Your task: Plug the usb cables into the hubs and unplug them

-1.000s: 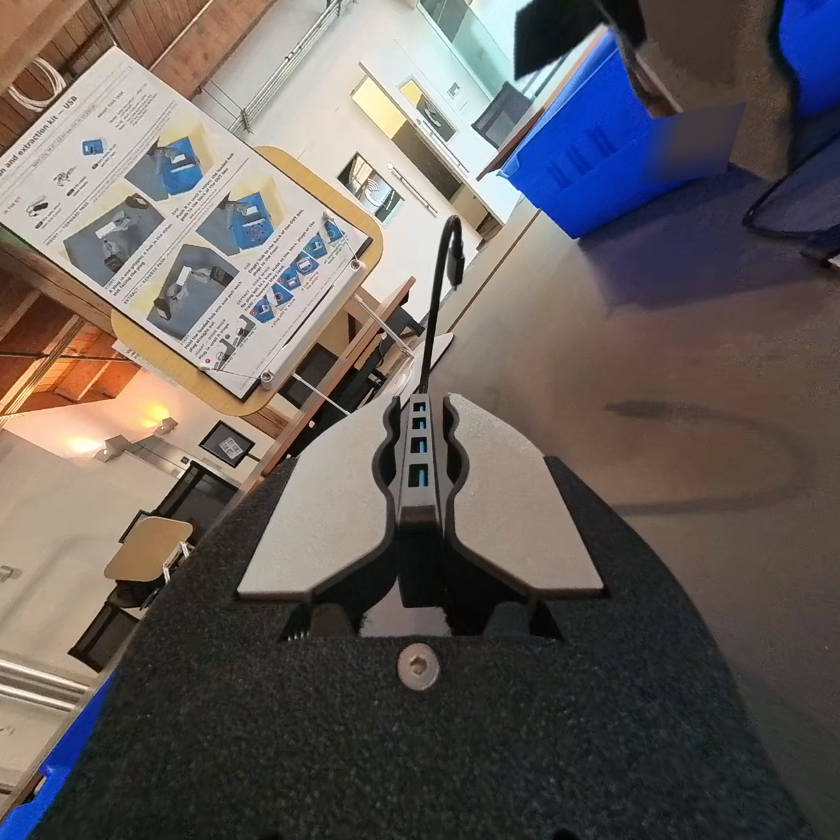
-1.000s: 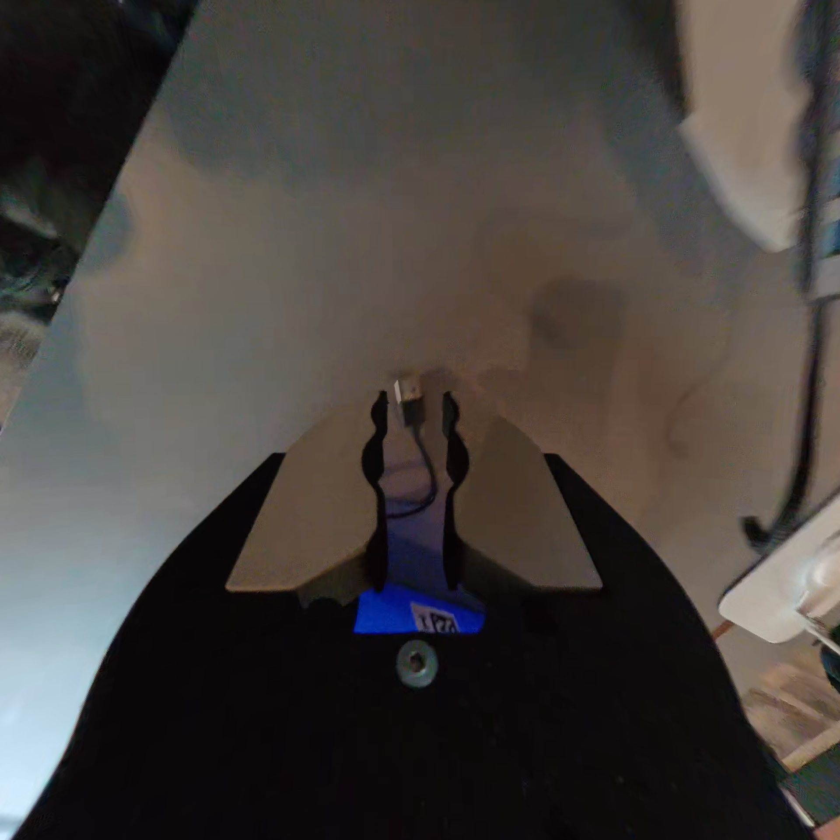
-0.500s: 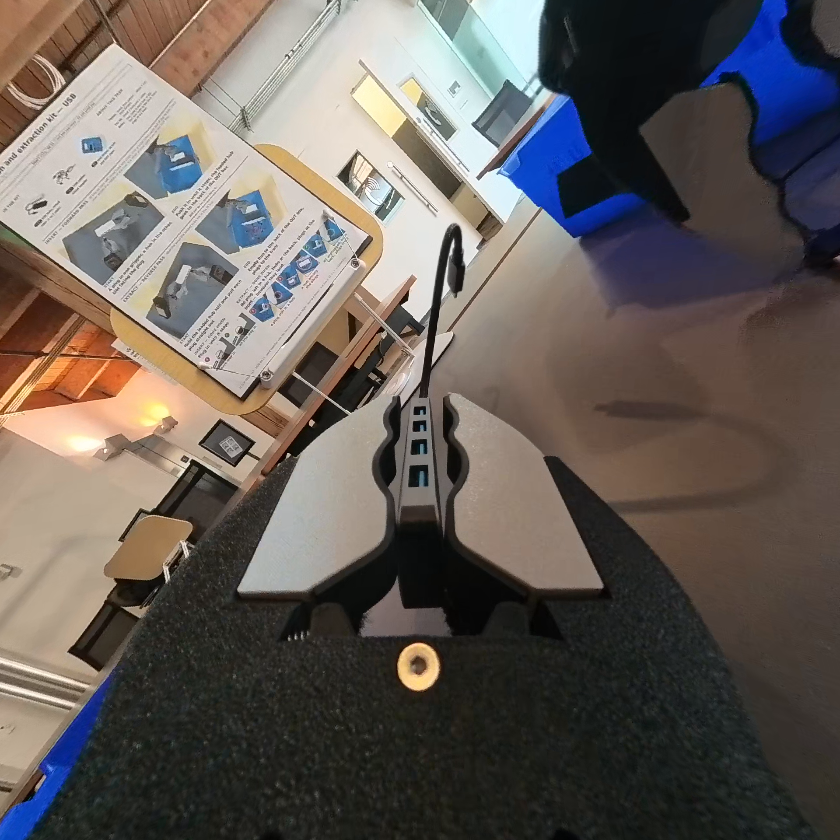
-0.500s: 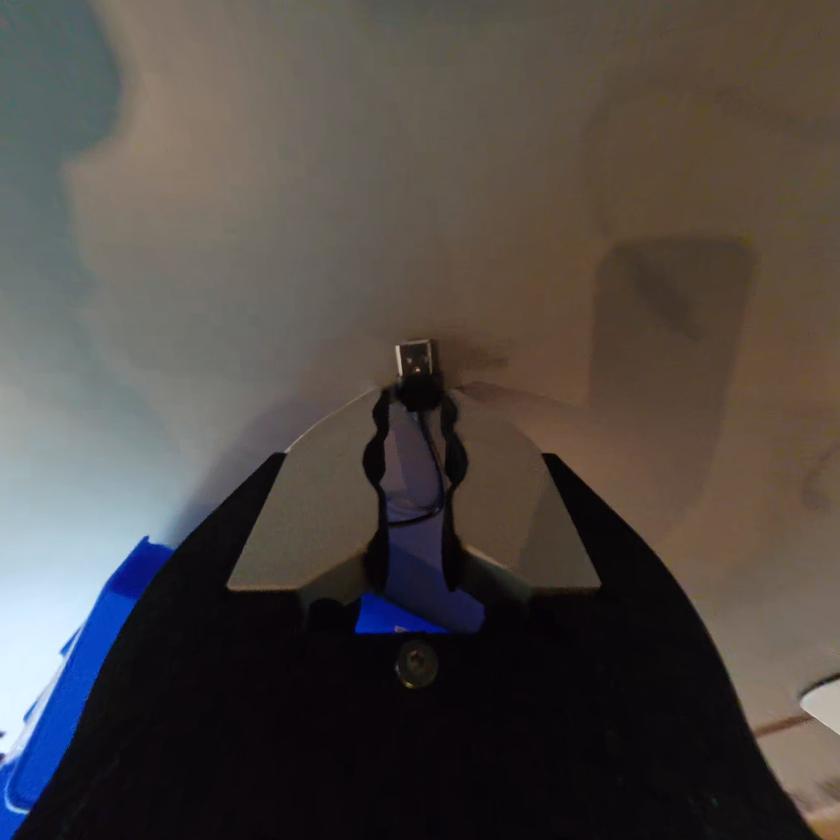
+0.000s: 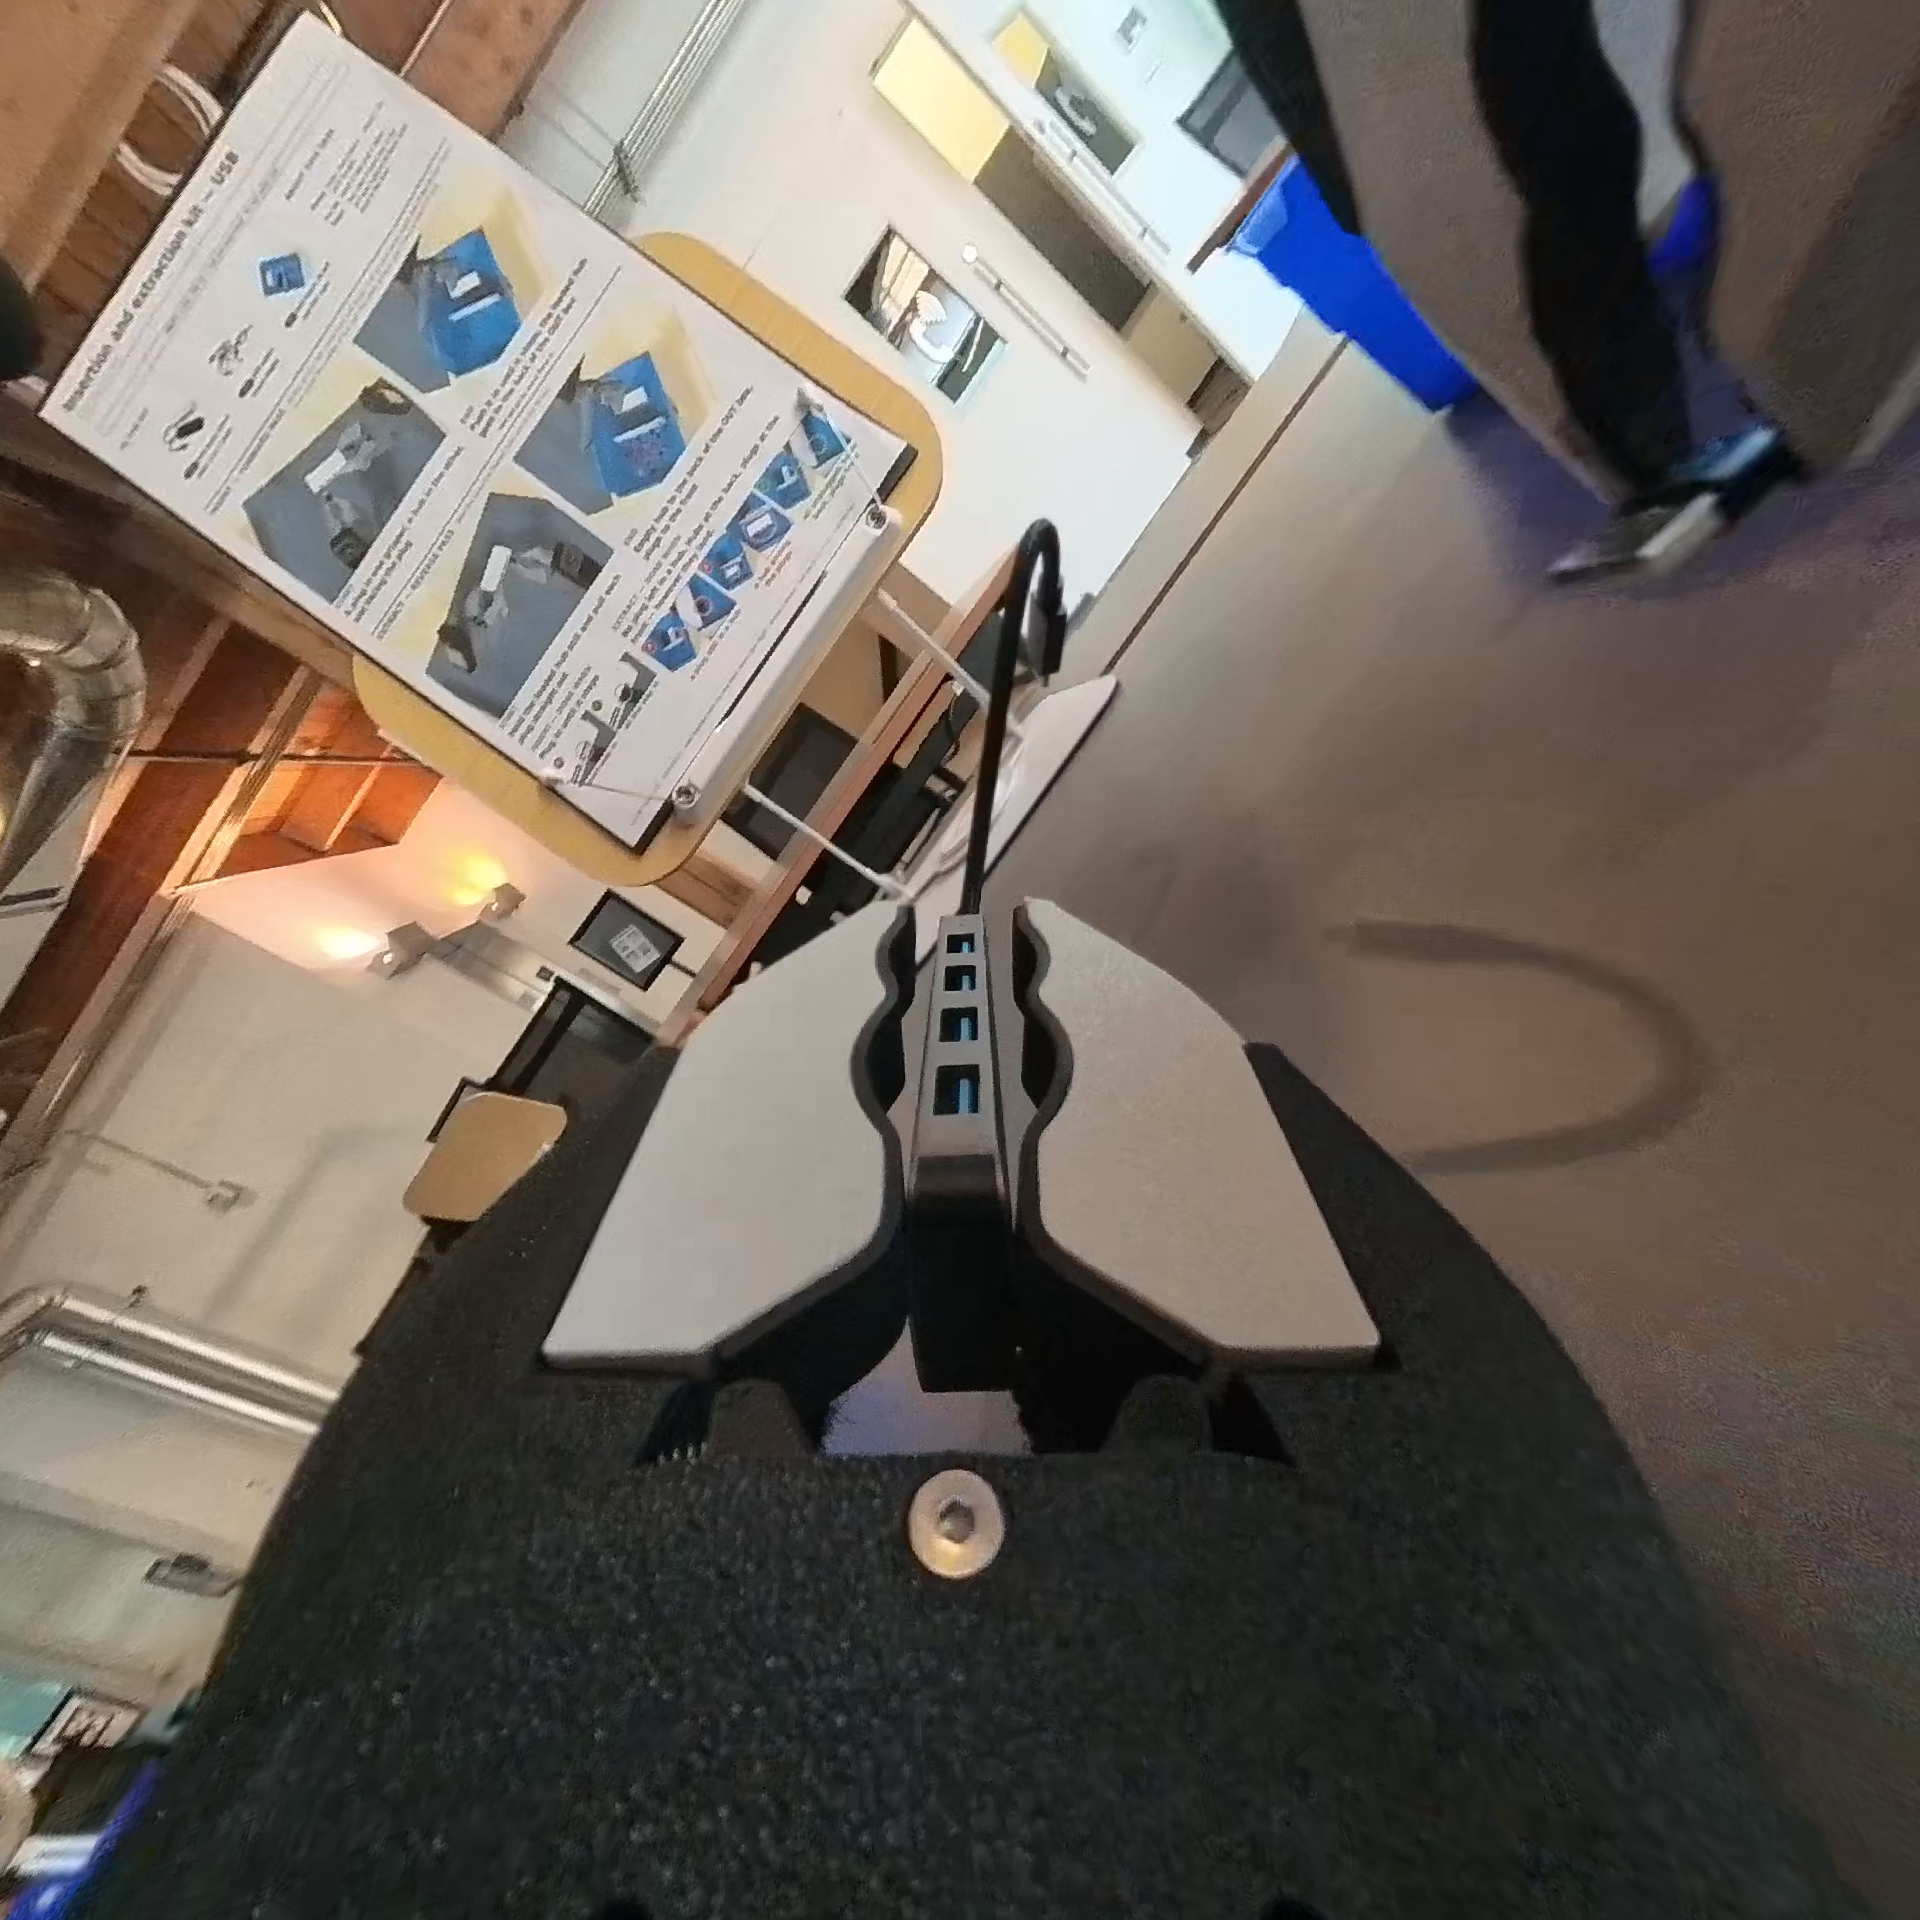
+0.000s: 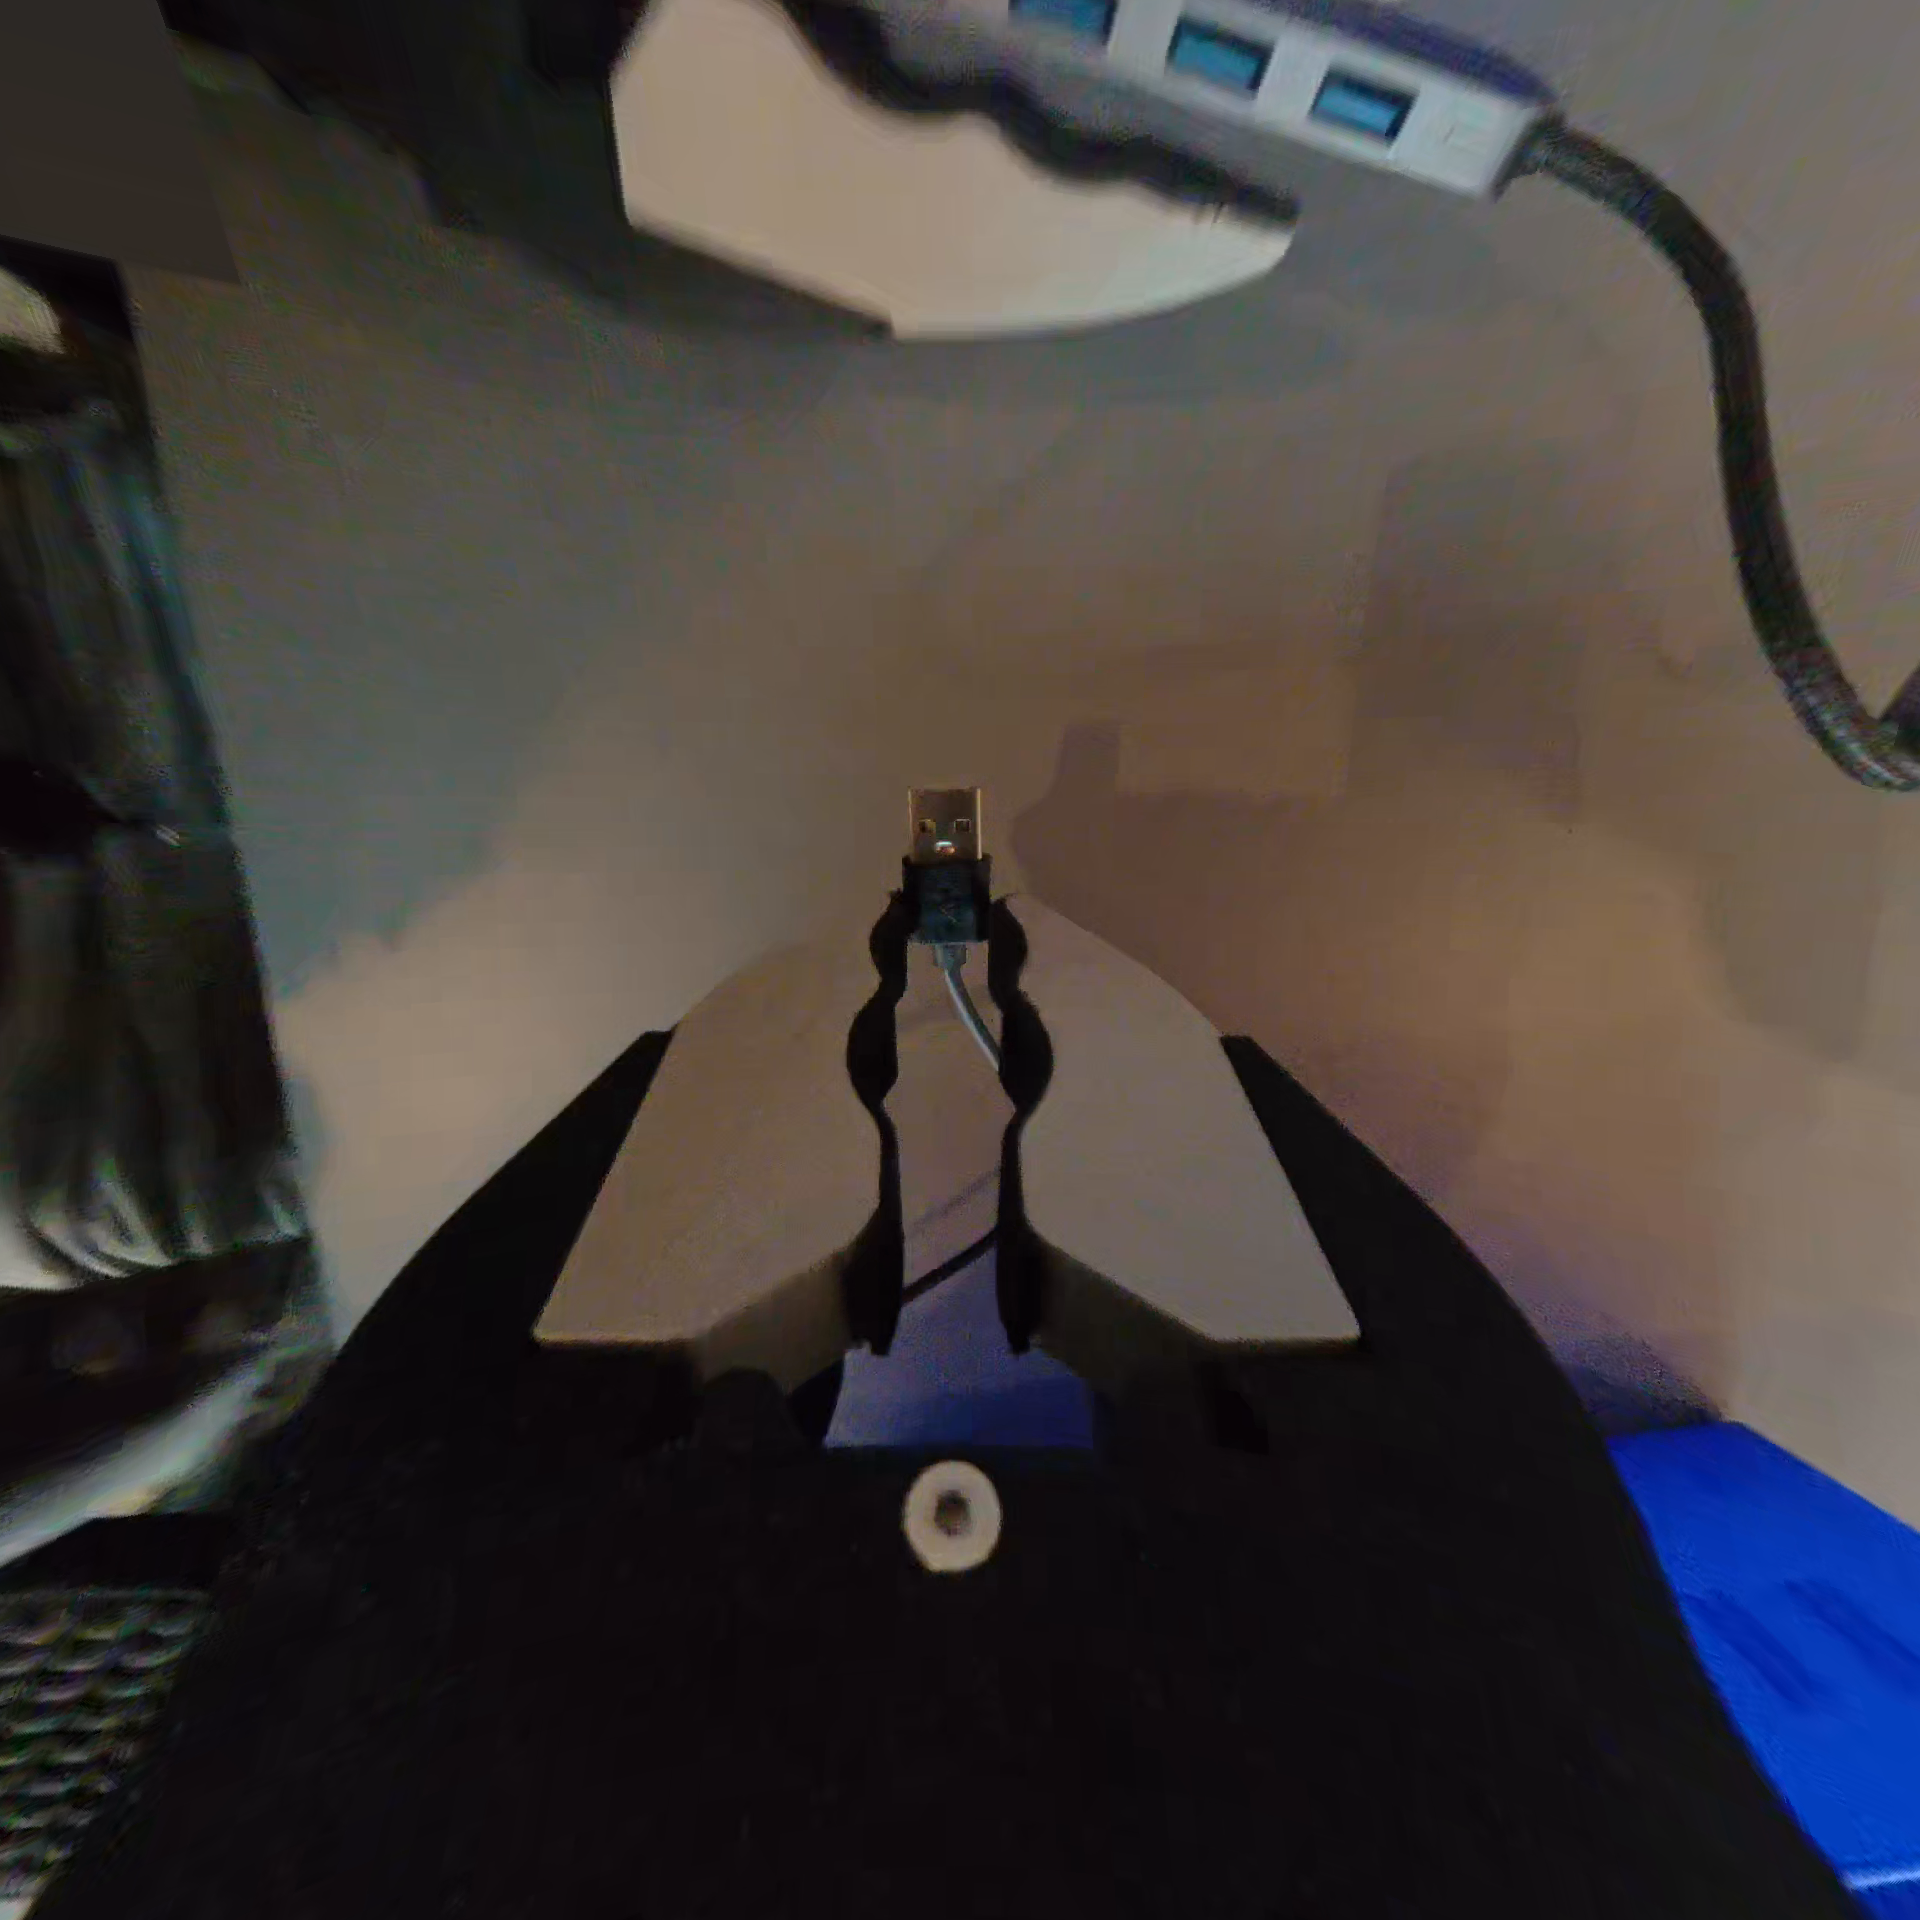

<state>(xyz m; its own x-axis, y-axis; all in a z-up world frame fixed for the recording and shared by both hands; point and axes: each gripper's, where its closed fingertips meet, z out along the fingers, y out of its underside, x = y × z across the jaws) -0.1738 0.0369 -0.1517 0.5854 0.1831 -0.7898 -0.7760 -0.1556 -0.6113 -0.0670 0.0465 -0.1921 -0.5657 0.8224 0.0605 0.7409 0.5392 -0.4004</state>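
My left gripper [image 5: 961,920] is shut on a dark grey USB hub [image 5: 958,1049] with several blue ports facing up; its black cable [image 5: 1003,707] arches up and away. My right gripper [image 6: 943,909] is shut on the black body of a USB cable plug [image 6: 943,852], its metal end sticking out past the fingertips. The hub [image 6: 1278,94] and the left gripper [image 6: 935,208] show blurred at the top of the right wrist view, above and ahead of the plug. The right gripper [image 5: 1621,260] shows blurred at the top right of the left wrist view with the plug [image 5: 1642,535] at its tip.
A grey table [image 5: 1558,831] lies under both grippers. A blue bin [image 5: 1351,291] stands at the far side and shows at the lower right of the right wrist view [image 6: 1787,1621]. An instruction board [image 5: 468,416] stands at the left. Across from one pair of fingers to the other is roughly 11 cm.
My right gripper has swung with the plug toward the hub, which now appears at the top of its view. The left gripper holds the hub still.
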